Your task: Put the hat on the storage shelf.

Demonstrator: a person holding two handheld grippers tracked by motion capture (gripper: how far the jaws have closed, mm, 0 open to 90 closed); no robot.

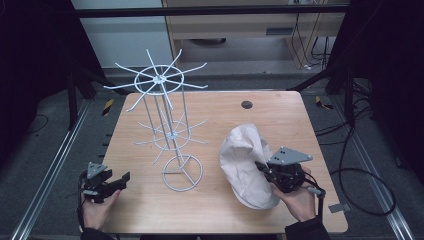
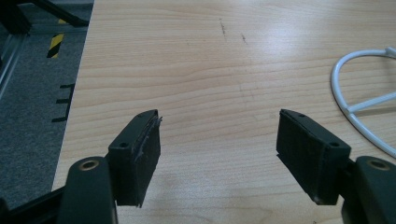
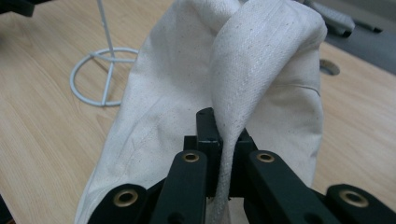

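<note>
My right gripper [image 3: 224, 154] pinched the cream hat's [image 1: 245, 160] brim, lifting it, probably toward a prong of the wire rack [image 1: 167, 125]; my left gripper [image 2: 219, 154] waited, jaws spread.

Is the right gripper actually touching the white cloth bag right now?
Touching. The right gripper view shows the right gripper with its fingers shut on a folded edge of the cloth bag, the fabric pinched between them and rising above the table.
</note>
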